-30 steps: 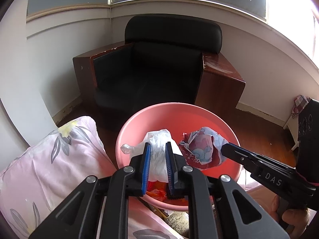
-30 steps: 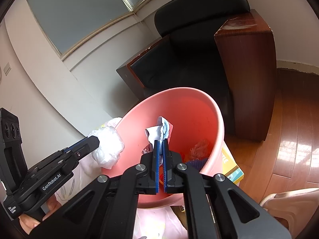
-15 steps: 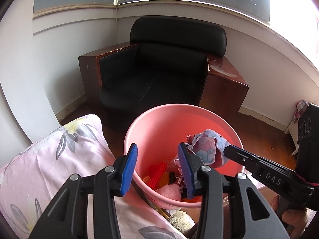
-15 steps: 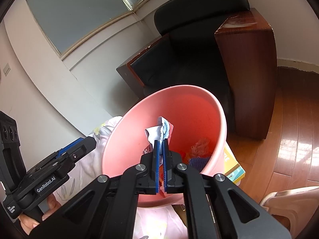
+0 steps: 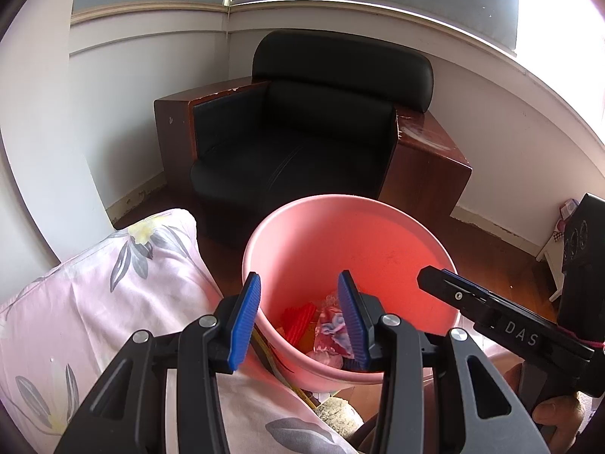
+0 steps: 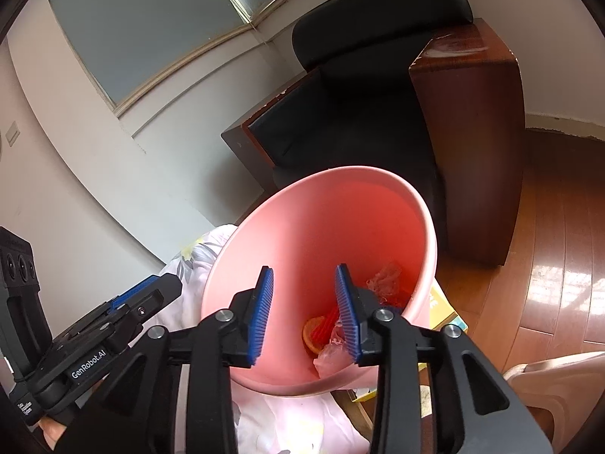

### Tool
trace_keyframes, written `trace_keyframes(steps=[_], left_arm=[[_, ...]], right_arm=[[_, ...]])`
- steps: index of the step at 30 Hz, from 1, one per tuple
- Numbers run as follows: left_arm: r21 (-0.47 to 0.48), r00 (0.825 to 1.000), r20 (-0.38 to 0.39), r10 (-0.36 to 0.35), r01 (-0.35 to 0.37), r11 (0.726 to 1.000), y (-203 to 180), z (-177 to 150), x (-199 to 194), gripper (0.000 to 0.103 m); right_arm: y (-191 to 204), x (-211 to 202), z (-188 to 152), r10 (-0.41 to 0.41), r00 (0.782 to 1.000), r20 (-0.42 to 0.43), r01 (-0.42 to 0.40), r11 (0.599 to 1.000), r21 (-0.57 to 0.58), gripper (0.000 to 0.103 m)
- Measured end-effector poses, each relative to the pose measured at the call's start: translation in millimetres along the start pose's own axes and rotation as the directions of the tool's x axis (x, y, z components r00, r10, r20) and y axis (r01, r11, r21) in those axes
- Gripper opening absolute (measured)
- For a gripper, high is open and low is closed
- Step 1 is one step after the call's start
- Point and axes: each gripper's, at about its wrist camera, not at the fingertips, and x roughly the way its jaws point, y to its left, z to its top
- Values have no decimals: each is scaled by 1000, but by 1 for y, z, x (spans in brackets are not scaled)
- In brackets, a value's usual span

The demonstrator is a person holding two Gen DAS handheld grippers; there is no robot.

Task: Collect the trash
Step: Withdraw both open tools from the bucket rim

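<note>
Beside the floral pillow (image 5: 94,302) stands a pink bucket (image 5: 378,234), its mouth facing both cameras. Trash lies at its bottom: a crumpled red-and-blue wrapper (image 5: 332,335), a ridged red piece (image 5: 298,317), and, in the right wrist view only, an orange slice (image 6: 314,335) and clear crinkled plastic (image 6: 383,278) toward 2 o'clock.

Over the rim at 6 o'clock, the left gripper (image 5: 298,314) stands moderately wide with nothing between its blue pads. The right gripper (image 6: 304,312) has just been opening and also has its jaws apart with nothing in them.

White lettering reads "DAS" on the right gripper's side in the left wrist view, at 4 o'clock; "GenRobot.AI" shows on the left gripper's side in the right wrist view, at 8 o'clock. A black armchair (image 5: 302,132) with wooden arms stands behind the bucket at 12 o'clock. Only the right wrist view shows a yellow box (image 6: 444,308) under the bucket's right edge.
</note>
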Motion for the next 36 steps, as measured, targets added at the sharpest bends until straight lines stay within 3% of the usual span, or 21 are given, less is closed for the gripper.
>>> trace_keyframes(steps=[8,11,16,20,36], left_arm=[[-7,1000,10,3,-3,1000,4,-2,-11,46],[-8,1000,13,3,-3,1000,4,-3,-17,47],[-7,1000,28,1,-1,1000,2,-4,-30,51],[-8,999,36,5,-5,1000,1,-7,-41,53],[-56,998,55,42,-39,998,-3,-25,-77,53]], right_arm=[[4,-2,1,13,1000,-10,-13,1000,1,35],[8,-3,1,29,999,-17,-29,1000,-2,45],[18,-9,-6,21,999,-28,-22,999,-37,47],[28,-17,-11,0,1000,-28,-2,997,-74,55],[49,-53,-31,-71,997,28,74,984,-163,57]])
